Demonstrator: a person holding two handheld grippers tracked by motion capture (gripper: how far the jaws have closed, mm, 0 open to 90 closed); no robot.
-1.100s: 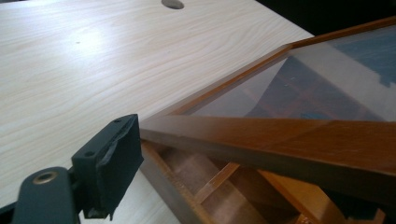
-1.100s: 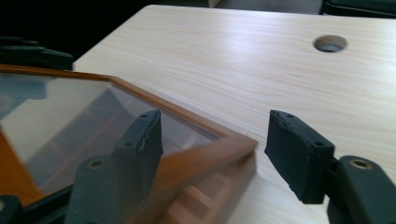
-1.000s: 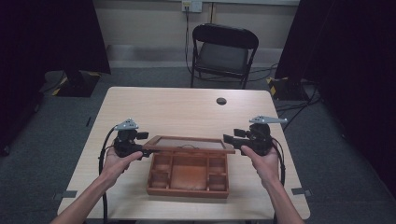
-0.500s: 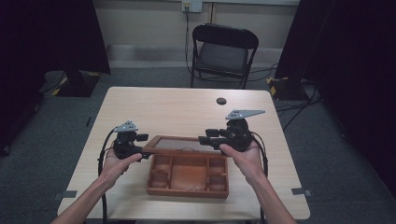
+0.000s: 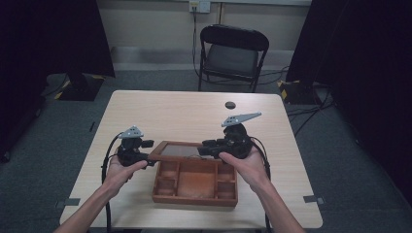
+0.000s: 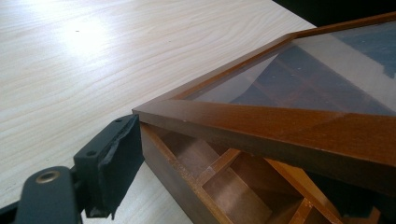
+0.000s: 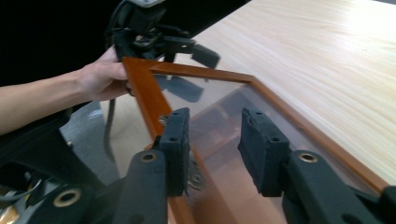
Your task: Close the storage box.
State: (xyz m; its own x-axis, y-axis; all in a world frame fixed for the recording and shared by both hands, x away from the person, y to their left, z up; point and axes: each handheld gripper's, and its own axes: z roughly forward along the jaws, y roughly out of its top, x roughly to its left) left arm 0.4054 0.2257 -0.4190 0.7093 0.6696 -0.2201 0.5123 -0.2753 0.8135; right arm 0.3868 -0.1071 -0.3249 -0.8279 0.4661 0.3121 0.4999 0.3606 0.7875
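A brown wooden box (image 5: 194, 199) with several compartments stands on the table near its front edge. Its glass lid (image 5: 177, 151) is tilted up. My left gripper (image 5: 147, 153) is at the lid's left corner, jaws wide apart with the corner (image 6: 154, 109) between them; one black finger (image 6: 116, 156) shows beside the box wall. My right gripper (image 5: 204, 148) hovers over the middle of the lid's raised edge, open, its fingers (image 7: 175, 140) astride the wooden rail (image 7: 144, 98) above the glass. Farther off in the right gripper view is the left gripper (image 7: 173, 46).
The pale wooden table (image 5: 184, 111) has bare room behind and to both sides of the box. A small black round object (image 5: 230, 104) lies near the far edge. A black folding chair (image 5: 233, 53) stands beyond the table, with cables on the floor.
My right gripper has moved left, from the lid's right corner to the middle of its raised edge. The left gripper has stayed at the left corner and the lid stays raised.
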